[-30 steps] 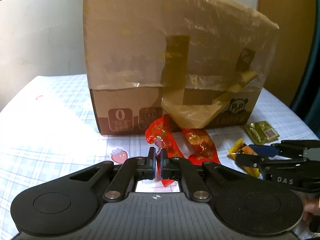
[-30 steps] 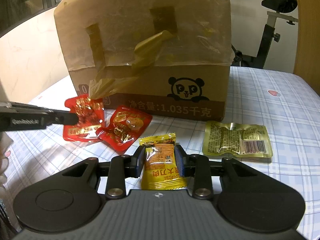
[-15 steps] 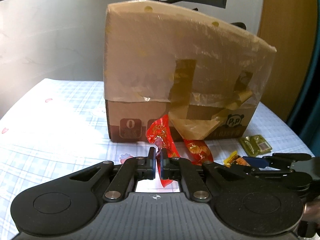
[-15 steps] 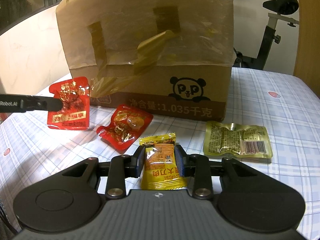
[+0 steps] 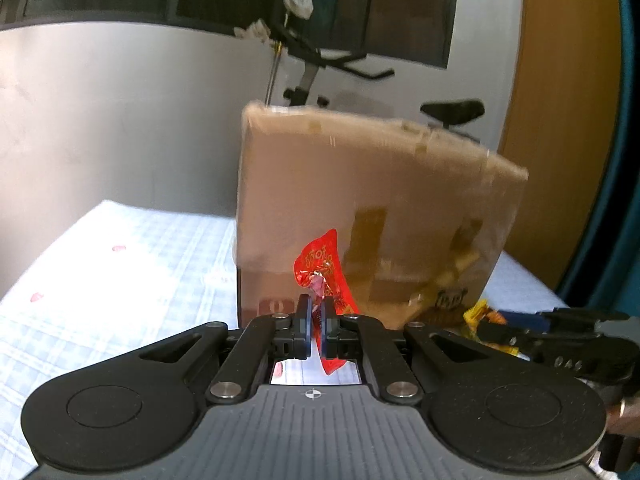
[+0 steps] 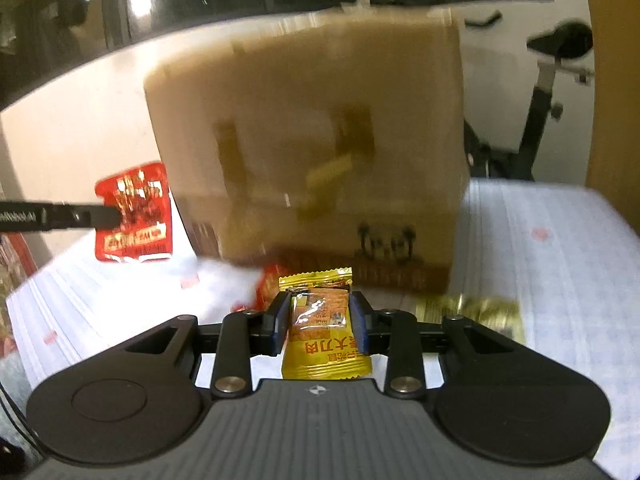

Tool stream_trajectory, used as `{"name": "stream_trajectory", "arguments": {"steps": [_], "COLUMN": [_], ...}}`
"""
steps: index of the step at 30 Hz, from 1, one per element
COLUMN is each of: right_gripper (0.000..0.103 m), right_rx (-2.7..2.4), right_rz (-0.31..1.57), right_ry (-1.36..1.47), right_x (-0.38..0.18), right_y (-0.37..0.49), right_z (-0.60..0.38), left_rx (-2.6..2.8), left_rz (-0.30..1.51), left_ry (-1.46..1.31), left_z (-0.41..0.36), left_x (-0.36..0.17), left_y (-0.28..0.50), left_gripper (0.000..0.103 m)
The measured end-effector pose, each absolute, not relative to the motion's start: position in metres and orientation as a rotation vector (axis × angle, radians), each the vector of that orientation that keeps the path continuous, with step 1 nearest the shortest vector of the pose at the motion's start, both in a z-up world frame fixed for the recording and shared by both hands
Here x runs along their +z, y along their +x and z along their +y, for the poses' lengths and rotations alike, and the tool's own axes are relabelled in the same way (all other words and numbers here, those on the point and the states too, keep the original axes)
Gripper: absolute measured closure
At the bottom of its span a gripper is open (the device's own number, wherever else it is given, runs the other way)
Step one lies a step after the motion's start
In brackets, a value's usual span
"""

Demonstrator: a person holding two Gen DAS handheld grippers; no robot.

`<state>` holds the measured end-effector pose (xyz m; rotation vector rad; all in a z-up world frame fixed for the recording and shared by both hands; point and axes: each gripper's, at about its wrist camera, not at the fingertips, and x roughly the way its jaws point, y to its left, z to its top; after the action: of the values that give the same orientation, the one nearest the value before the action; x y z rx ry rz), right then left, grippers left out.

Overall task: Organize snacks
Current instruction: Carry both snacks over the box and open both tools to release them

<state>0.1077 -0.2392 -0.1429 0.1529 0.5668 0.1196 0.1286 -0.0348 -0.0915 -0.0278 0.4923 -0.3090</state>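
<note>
Both hands are loaded, so this looks like the carry-to-the-box step. The left gripper point(image 5: 316, 312) is pinched all the way shut on the edge of a red packet point(image 5: 322, 268), which hangs in the air in front of the box point(image 5: 360, 200). The right gripper point(image 6: 320, 316) has its jaws partway open but clamped on the sides of a yellow packet point(image 6: 320, 320), lifted off the table point(image 6: 540, 280). A second red packet point(image 6: 268, 284) and a gold packet point(image 6: 472, 312) lie by the box's base. Next move probably means getting both packets up over that tall wall and letting go inside; I can't see the opening from here.
</note>
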Motion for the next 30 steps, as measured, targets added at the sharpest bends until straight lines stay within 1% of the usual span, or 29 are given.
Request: {"name": "stream_trajectory", "arguments": {"steps": [8,12,16,19,23,28,29,30], "right_gripper": [0.069,0.069,0.069,0.069,0.069,0.069,0.068,0.068], "right_rx": [0.188,0.221,0.227,0.226,0.194,0.146,0.134,0.119], "right_rz": [0.367,0.291,0.263,0.281,0.354,0.440,0.448,0.453], "right_ry": [0.130,0.117,0.099,0.099,0.091,0.052,0.042,0.032], "right_x": [-0.063,-0.025,0.000,0.007,0.005,-0.009,-0.011,-0.013], "right_y": [0.113,0.134,0.168,0.206,0.255,0.284,0.286,0.288], "right_z": [-0.238,-0.237,-0.237,-0.237,-0.236,-0.236,-0.236,-0.236], "left_rx": [-0.311,-0.336,-0.367,-0.378,-0.377,-0.349,-0.336,-0.329], "left_rz": [0.368,0.290,0.258,0.256,0.310,0.354,0.355,0.356], "left_ry": [-0.056,-0.052,-0.054,-0.055,-0.053,-0.028,-0.023,-0.019], "left_z": [-0.029,-0.034,-0.046,-0.058,-0.072,-0.077,-0.077,-0.077], "left_x": [-0.041,-0.011,0.010,0.015,0.013,0.007,0.007,0.007], "left_y": [0.136,0.149,0.176,0.205,0.250,0.279,0.283,0.284], "left_gripper": [0.098,0.098,0.098,0.098,0.098,0.097,0.096,0.088]}}
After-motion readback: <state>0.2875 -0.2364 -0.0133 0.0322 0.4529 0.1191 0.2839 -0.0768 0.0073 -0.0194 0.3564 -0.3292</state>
